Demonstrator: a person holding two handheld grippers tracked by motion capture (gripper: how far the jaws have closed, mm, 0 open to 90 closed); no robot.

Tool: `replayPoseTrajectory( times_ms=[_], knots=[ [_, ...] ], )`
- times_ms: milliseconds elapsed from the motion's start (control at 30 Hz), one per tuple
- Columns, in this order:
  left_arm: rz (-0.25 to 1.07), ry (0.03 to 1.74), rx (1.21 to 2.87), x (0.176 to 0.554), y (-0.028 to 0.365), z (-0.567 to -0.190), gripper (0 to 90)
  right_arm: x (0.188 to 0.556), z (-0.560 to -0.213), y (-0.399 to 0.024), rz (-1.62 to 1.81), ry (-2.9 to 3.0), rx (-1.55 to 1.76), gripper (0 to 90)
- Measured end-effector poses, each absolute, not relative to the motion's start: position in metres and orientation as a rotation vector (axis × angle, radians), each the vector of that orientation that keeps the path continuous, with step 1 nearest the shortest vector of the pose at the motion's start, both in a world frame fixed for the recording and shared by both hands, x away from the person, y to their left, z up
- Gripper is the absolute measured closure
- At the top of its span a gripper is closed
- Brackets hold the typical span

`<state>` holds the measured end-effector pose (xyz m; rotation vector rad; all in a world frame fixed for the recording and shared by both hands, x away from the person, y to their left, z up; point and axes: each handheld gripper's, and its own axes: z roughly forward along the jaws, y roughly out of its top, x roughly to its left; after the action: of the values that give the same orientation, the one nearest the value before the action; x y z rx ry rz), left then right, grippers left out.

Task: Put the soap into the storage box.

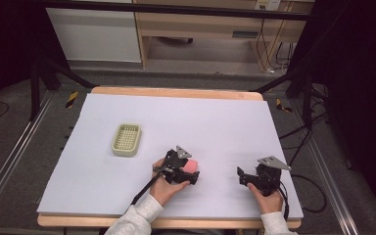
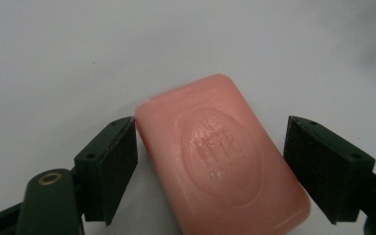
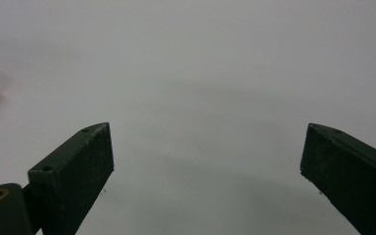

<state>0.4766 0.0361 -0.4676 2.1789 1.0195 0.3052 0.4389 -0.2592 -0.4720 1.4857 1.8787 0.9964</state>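
- In the high view the left gripper [image 1: 188, 172] covers most of the pink soap bar [image 1: 191, 166].
- The soap bar's near end runs off the left gripper view's bottom edge.
- Its stamped lettering is too blurred to read.
- In the right gripper view the frame's left edge cuts the soap to a sliver.

Between the black jaws of our left gripper [image 2: 210, 171] we see a salmon-pink soap bar [image 2: 223, 156] with an embossed oval seal. Beyond and to its left sits a pale green soap dish [image 1: 127, 139] with a grid pattern, on the white table cover [image 1: 215, 127].
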Motion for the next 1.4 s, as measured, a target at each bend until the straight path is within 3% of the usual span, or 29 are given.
replayPoseTrajectory(
  times_ms=[100,233,367,633,733,867,1400],
  knots=[
    [0.292,1.029,2.177,0.477,0.036,-0.468,22.1,0.439,-0.472,-0.259,0.995,1.88,1.484,5.8],
    [0.267,1.047,2.163,0.475,0.038,-0.467,31.8,0.439,-0.472,-0.259,0.992,1.88,1.48,5.8],
    [0.264,1.045,2.169,0.475,0.041,-0.465,35.3,0.439,-0.472,-0.259,0.993,1.881,1.481,5.8],
    [0.268,1.027,2.181,0.475,0.042,-0.464,35.0,0.439,-0.472,-0.259,0.994,1.883,1.479,5.8],
    [0.285,0.988,2.207,0.478,0.042,-0.46,29.1,0.439,-0.472,-0.259,0.997,1.883,1.483,5.8],
    [0.28,0.978,2.217,0.479,0.04,-0.458,27.7,0.439,-0.472,-0.259,0.997,1.883,1.483,5.8],
    [0.281,0.977,2.316,0.486,0.029,-0.466,31.8,0.44,-0.473,-0.259,0.993,1.89,1.482,5.8]
  ],
)
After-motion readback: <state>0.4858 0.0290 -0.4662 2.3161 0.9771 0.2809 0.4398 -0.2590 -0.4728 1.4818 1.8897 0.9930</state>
